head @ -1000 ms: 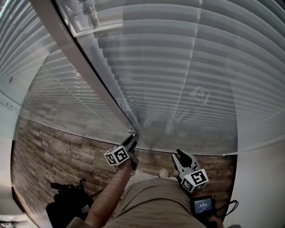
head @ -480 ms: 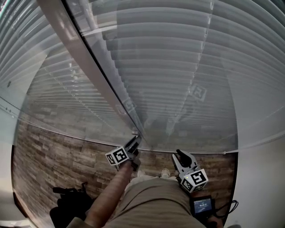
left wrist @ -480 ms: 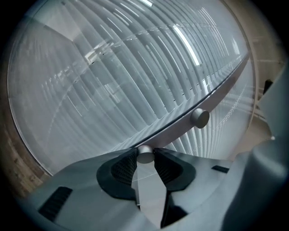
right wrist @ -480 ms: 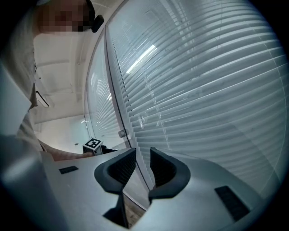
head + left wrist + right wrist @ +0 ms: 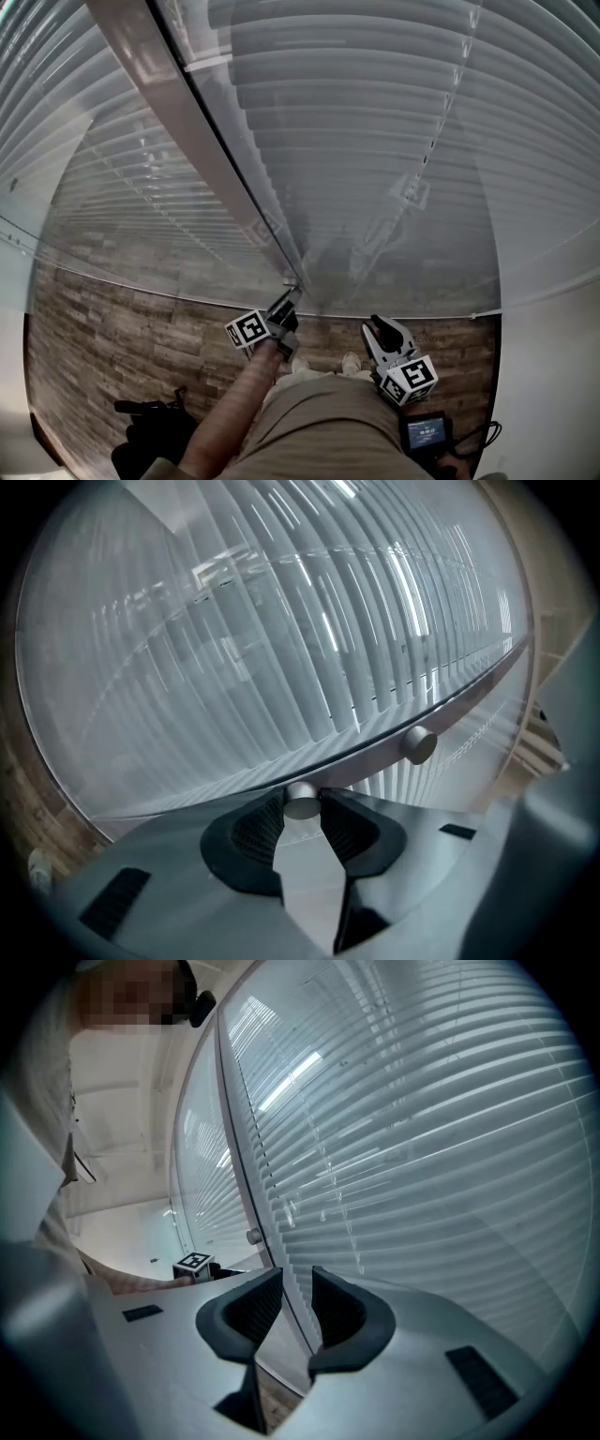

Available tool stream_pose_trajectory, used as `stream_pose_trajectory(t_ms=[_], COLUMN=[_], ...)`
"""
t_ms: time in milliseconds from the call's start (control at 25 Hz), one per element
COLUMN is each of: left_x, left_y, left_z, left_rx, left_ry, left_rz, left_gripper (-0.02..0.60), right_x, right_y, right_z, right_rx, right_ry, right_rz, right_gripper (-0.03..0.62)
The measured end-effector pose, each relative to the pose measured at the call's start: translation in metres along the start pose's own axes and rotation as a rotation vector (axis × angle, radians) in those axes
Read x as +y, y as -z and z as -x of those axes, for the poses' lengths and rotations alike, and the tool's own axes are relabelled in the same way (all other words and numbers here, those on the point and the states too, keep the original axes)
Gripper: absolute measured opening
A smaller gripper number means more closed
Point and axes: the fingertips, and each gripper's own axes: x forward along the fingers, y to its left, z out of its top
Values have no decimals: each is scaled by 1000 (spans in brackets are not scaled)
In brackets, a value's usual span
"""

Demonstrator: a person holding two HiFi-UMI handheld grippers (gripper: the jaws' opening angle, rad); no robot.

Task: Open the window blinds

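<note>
Frame post: the grey metal upright runs down the left half of the head view. It stands between two glass panes, and both small knobs sit on it.
Left gripper: your left gripper is at the foot of that post, and its dark ribbed pads are clamped on a knob.
Held knob: the small silver round metal knob is pinched from both sides. A second silver knob sits further along the same post, untouched.
Step in hand: you look to be at the turning step, with the control gripped and the slats not yet swung open.
Next move: it probably calls for rolling your wrist about the knob's axis with the squeeze kept steady, since so small and smooth a knob could slip between the pads. Watch the slats to learn which way opens them.
Blinds: the white horizontal slat blinds are sealed behind the glass and fill the pane to the right of the post. In the head view they overlap and block the view through.
Right gripper: your right gripper hangs near the glass with its jaws apart and nothing between them.
Hard to make out: the exact tilt of the slats is lost in reflections on the glass. How the knob links to the slats is hidden inside the post. In the head view the left gripper's own body covers the knob.
</note>
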Motion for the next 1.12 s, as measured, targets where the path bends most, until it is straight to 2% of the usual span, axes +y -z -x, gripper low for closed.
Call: stream_pose_trajectory(t_ms=[360, 440, 520, 600, 640, 760, 840, 920, 1000, 1120], left_x=[-3, 2, 4, 3, 0, -2, 2, 4, 0, -2], left_y=[-3, -2, 1, 4, 5, 11, 14, 12, 8, 6], left_z=[0, 0, 0, 0, -1, 0, 1, 1, 0, -1], left_rx=[19, 23, 27, 32, 40, 107, 155, 180, 184, 185], left_ry=[80, 84, 69, 37, 11, -139, -256, -339, -382, -435], left_rz=[137, 139, 90, -19, -97, -421, -642, -799, -888, -922], left_gripper=[135, 135, 135, 137, 138, 218, 222, 222, 222, 221], right_x=[10, 10, 9, 9, 11, 12, 9, 9, 9, 8], right_y=[-2, 2, 10, 11, 8, 6, 11, 10, 7, 5], right_z=[-12, -14, -14, -15, -15, -16, -16, -17, -17, -17], right_rx=[18, 21, 19, 21, 25, 29, 27, 28, 31, 32], right_ry=[-1, -2, -6, -6, -5, -11, -16, -17, -19, -22], right_rz=[-1, -3, -4, -7, -7, -2, 0, -3, -3, -7], right_gripper=[104, 104, 104, 104, 104, 104, 104, 104, 104, 104])
